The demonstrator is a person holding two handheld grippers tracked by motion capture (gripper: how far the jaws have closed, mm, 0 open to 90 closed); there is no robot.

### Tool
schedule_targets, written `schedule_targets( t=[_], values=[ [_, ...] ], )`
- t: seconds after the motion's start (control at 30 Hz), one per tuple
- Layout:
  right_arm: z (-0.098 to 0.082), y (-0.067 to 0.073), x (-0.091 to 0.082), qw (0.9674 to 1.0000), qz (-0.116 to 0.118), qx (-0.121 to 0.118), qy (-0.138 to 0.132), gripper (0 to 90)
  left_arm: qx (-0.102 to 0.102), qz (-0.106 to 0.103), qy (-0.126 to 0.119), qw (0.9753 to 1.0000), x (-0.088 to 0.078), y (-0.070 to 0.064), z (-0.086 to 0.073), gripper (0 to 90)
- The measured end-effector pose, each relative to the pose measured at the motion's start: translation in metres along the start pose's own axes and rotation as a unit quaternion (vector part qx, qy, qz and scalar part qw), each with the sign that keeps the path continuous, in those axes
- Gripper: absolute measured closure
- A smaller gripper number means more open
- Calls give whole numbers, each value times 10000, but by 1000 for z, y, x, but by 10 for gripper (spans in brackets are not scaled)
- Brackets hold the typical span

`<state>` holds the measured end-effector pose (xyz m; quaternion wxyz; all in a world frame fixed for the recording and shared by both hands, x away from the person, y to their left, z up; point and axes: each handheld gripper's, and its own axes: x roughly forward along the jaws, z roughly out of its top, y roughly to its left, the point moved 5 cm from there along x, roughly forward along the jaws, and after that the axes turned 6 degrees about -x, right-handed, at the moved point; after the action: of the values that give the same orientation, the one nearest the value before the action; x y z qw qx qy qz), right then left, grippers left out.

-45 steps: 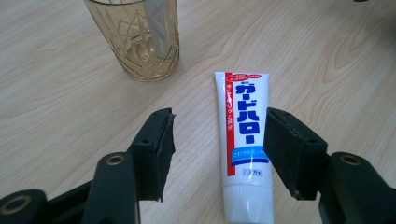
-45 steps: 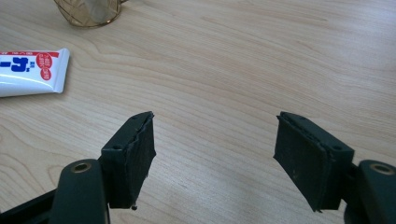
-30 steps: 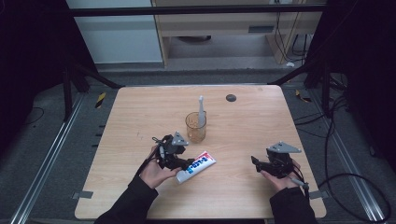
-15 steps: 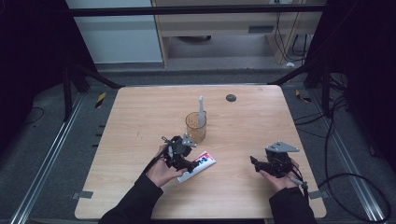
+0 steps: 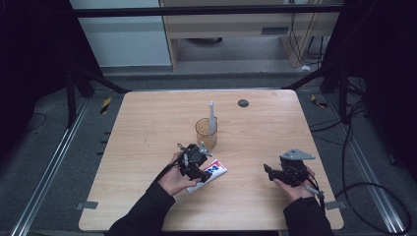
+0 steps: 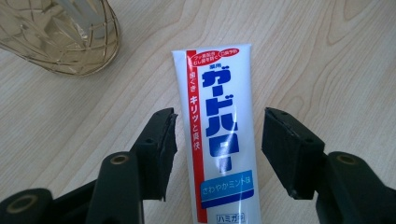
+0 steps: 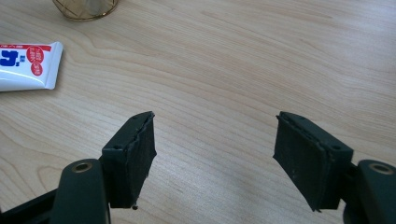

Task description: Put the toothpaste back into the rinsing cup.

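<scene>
A white toothpaste tube (image 6: 219,140) with blue and red print lies flat on the wooden table (image 5: 147,128). My left gripper (image 6: 217,149) stands open over it, one jaw on each side of the tube, pads apart from it. In the high view the left gripper (image 5: 199,164) covers the tube's (image 5: 214,169) near end. An amber ribbed glass (image 5: 205,132) holding a grey toothbrush (image 5: 212,115) stands just beyond. My right gripper (image 7: 215,154) is open above bare wood; in the high view the right gripper (image 5: 270,171) rests at the right front.
A small dark round disc (image 5: 243,103) lies near the table's far edge. Metal rails and cables run along the floor on both sides. The tube's crimped end (image 7: 28,65) and the glass base (image 7: 86,8) lie at the upper left of the right gripper view.
My left gripper has moved right and down over the toothpaste tube. The right gripper has kept still.
</scene>
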<state>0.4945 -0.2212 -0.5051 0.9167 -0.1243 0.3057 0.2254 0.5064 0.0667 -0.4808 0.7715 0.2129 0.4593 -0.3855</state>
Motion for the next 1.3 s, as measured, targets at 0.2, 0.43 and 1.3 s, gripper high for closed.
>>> schedule_targets(
  t=[0.2, 0.43, 1.3],
  values=[
    [0, 1, 1, 10000, 27, 29, 31, 292, -2, 0, 161, 9999, 5, 0, -1, 443],
    [-1, 1, 1, 10000, 7, 2, 45, 292, -34, -10, 278, 9996, 13, 1, -2, 458],
    [-1, 2, 4, 9999, 39, -2, 99, 297, -214, -233, 543, 9980, 31, 3, -4, 425]
  ],
)
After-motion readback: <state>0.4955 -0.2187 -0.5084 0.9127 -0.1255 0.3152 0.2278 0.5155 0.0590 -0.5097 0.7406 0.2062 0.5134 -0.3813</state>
